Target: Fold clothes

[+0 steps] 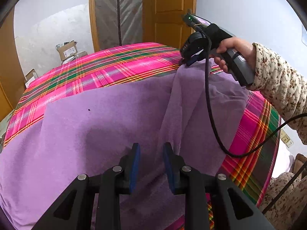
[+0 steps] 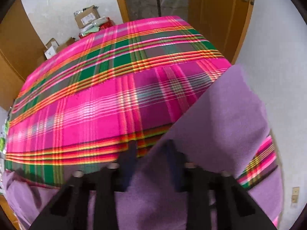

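Purple cloth is seen spread over a bed covered by a pink plaid blanket. One corner of the cloth is lifted off the blanket and pinched between the blue pads of the right gripper, which is gripped by a hand in a floral-patterned sleeve. In the right wrist view, purple fabric is seen lying between the fingers of that gripper, rising to the right as a raised flap. The left gripper is held over the near part of the cloth with its jaws partly apart, nothing being clamped between them. Cardboard boxes are stacked against the far wall, beside a wooden door.
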`<state>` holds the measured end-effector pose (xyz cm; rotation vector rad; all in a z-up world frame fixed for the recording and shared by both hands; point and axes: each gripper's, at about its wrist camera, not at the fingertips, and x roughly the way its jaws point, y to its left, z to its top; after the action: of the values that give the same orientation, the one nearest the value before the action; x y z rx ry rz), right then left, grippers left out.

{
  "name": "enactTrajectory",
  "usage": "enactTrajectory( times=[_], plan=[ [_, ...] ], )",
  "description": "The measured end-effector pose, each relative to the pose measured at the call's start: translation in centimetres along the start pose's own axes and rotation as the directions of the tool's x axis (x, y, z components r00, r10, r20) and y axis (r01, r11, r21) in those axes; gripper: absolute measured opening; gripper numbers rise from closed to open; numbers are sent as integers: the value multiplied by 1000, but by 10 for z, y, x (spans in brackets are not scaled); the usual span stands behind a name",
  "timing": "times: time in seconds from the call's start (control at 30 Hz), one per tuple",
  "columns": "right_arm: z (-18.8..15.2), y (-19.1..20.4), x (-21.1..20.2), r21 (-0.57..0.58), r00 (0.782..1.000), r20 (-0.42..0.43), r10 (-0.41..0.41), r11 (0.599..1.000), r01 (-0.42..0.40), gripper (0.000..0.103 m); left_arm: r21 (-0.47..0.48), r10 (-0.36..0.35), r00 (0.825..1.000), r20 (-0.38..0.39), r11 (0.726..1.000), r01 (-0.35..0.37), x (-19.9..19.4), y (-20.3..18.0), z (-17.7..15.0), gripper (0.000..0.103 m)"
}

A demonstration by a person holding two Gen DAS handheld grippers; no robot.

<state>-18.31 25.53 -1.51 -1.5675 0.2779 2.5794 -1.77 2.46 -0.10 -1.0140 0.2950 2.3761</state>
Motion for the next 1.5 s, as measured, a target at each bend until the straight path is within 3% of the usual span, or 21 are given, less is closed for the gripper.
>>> enactTrajectory(
  times=[0.03, 0.2, 0.27, 0.33, 0.4, 0.8, 0.87, 0.93, 1.07, 1.5],
  plan=[
    [-1, -2, -1, -1, 1000, 0, 0, 1000, 0, 11, 3, 2, 1000, 0, 1000, -2, 0, -1, 0, 26],
    [-7, -13, -6, 23, 999, 16, 33, 999, -33, 5, 20, 27, 1000, 5, 999, -27, -2, -4, 3, 26],
    [-11, -17, -10, 34, 998, 34, 49, 998, -51, 5, 31, 46, 999, 14, 998, -47, -5, -8, 6, 26],
    [-15, -20, -15, 49, 995, 55, 78, 996, -80, 4, 48, 66, 997, 26, 997, -67, -6, -14, 9, 36],
    [-18, -21, -18, 50, 994, 66, 88, 995, -92, 4, 63, 62, 998, 27, 996, -63, -5, -19, 11, 39],
    [-31, -35, -30, 60, 977, 141, 162, 983, -171, 4, 91, 153, 988, 7, 984, -153, 12, -25, 16, 39],
    [-35, -38, -37, 62, 971, 164, 174, 981, -186, 3, 90, 149, 989, 0, 985, -149, 14, -24, 16, 35],
    [-38, -41, -45, 57, 963, 196, 187, 978, -202, 3, 91, 140, 990, 4, 986, -139, 14, -25, 16, 19],
    [-47, -49, -63, 47, 948, 250, 195, 976, -214, 3, 92, 127, 992, 20, 987, -128, 12, -27, 17, 6],
    [-97, -82, -79, 105, 939, 287, 190, 968, -228, 3, 109, 57, 997, 53, 992, -63, 2, -36, 8, 3]
  ],
)
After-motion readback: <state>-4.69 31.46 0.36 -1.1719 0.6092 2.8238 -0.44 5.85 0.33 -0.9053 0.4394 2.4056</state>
